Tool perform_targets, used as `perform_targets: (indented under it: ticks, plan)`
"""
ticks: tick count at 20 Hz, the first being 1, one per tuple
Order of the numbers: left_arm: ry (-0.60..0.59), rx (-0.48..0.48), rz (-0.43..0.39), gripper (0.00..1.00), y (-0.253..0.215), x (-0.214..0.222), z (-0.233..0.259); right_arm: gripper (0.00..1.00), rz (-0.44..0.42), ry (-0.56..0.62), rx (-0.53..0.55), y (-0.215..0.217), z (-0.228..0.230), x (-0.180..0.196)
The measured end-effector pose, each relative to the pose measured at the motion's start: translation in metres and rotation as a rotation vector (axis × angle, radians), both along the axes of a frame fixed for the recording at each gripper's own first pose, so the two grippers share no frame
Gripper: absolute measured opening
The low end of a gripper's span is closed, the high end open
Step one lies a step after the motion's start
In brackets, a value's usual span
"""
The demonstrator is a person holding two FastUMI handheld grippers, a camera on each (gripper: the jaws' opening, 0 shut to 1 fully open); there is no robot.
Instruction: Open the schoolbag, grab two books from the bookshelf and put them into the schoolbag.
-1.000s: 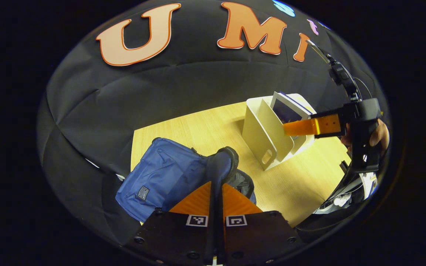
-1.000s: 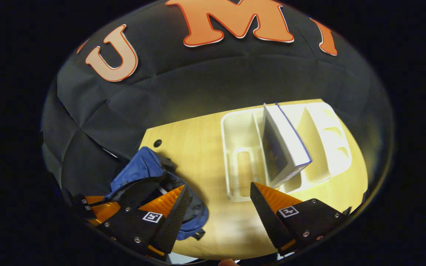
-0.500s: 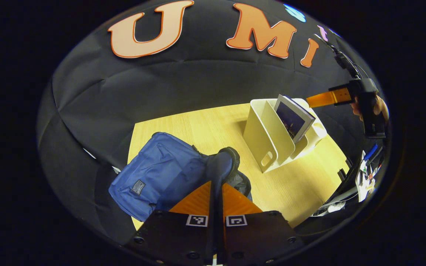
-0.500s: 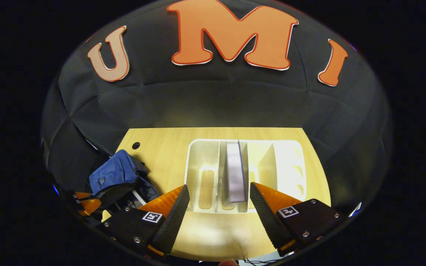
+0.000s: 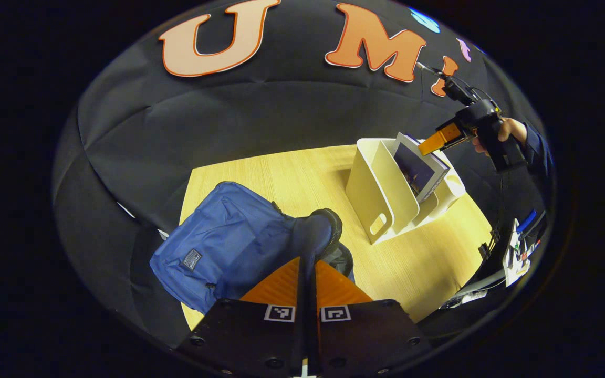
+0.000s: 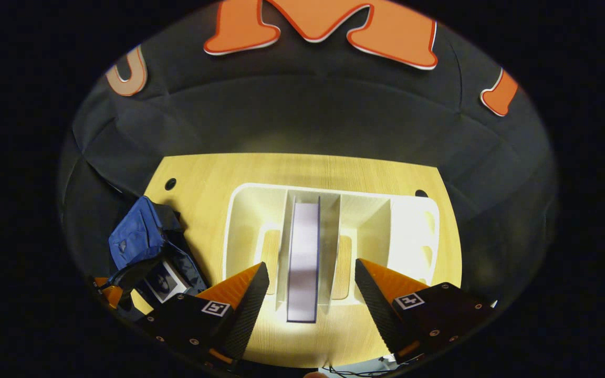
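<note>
Step in hand: fetching a book. A book [image 6: 163, 281] already shows inside the open mouth of the schoolbag [image 5: 229, 247], so this is judged to be the second of the two.

Landmark: the white bookshelf [image 6: 413, 231], standing on the wooden table [image 5: 292, 178].

Book to fetch: the remaining book [image 6: 303, 257] stands in the middle compartment of the bookshelf; in the left gripper view it leans against a divider, top edge above the bookshelf rim.

Right gripper: the right gripper [image 6: 311, 283] hangs above the bookshelf, fingers spread wide and gripping nothing. The book's upper edge lies between the two fingers, clear of both. The left gripper view shows this gripper just beside the book's top corner, held by a hand [image 5: 507, 131].

Left gripper: the left gripper [image 5: 308, 262] has its fingers pressed together on the dark strap [image 5: 315, 236] at the schoolbag's opening, judged to be holding the mouth open.

Schoolbag position: on the table, well apart from the bookshelf.

Next move calls for: lowering the right gripper until both fingers flank the book's top edge, closing on it, then lifting straight up out of the compartment.

Caution: the dividers stand near the book; an off-centre descent could strike them.
</note>
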State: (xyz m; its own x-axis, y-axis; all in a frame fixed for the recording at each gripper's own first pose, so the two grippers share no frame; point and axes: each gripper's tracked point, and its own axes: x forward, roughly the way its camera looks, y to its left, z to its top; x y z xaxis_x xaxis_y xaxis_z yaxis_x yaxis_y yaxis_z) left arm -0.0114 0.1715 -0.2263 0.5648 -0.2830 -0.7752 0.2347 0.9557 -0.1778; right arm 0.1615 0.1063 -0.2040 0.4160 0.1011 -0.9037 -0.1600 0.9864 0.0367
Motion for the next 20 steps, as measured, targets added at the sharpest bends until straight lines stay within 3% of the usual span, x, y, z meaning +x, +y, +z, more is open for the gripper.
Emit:
perform_targets:
  ticks: [8, 9, 10, 13, 14, 15, 18, 19, 20]
  plan:
    - [0.025, -0.026, 0.016, 0.04, -0.002, -0.007, -0.009, 0.94, 0.028, 0.16, -0.021, 0.007, -0.023, 0.007]
    - [0.026, -0.032, 0.018, 0.04, -0.003, -0.008, -0.009, 0.77, 0.021, 0.177, -0.009, 0.009, -0.022, 0.008]
    - [0.029, -0.037, 0.021, 0.04, -0.003, -0.008, -0.011, 0.85, 0.016, 0.195, -0.007, 0.009, -0.023, 0.008]
    - [0.037, -0.05, 0.028, 0.04, -0.004, -0.009, -0.015, 0.49, 0.012, 0.232, -0.04, 0.004, -0.025, 0.011]
    - [0.037, -0.053, 0.028, 0.04, -0.004, -0.01, -0.016, 0.52, -0.002, 0.247, -0.037, 0.004, -0.025, 0.01]
    - [0.039, -0.055, 0.028, 0.04, -0.004, -0.01, -0.016, 0.37, -0.009, 0.266, -0.035, 0.006, -0.023, 0.009]
    - [0.041, -0.06, 0.029, 0.04, -0.005, -0.011, -0.018, 0.32, -0.006, 0.283, -0.046, 0.007, -0.027, 0.008]
    - [0.04, -0.062, 0.029, 0.04, -0.005, -0.011, -0.018, 0.22, -0.006, 0.278, -0.049, 0.006, -0.027, 0.01]
    - [0.043, -0.062, 0.027, 0.04, -0.005, -0.011, -0.02, 0.31, -0.003, 0.284, -0.05, 0.007, -0.027, 0.007]
